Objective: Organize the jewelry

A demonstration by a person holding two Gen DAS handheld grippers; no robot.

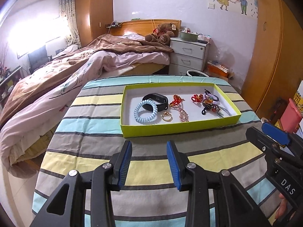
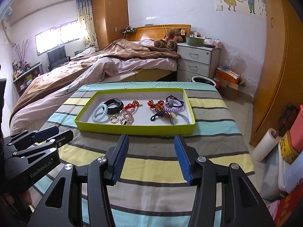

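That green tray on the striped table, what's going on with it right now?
A person holds a gripper in each hand over the striped table, facing the tray. The left gripper and right gripper are both open and empty, short of the tray. Inside lie a black band, a blue coil tie, a gold ring, red clips and a tangle of hair ties. Nothing is being touched at this moment.

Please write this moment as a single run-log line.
left gripper: open, empty | right gripper: open, empty | both short of lime-green cardboard tray on striped tablecloth | light-blue spiral hair tie, gold ring inside
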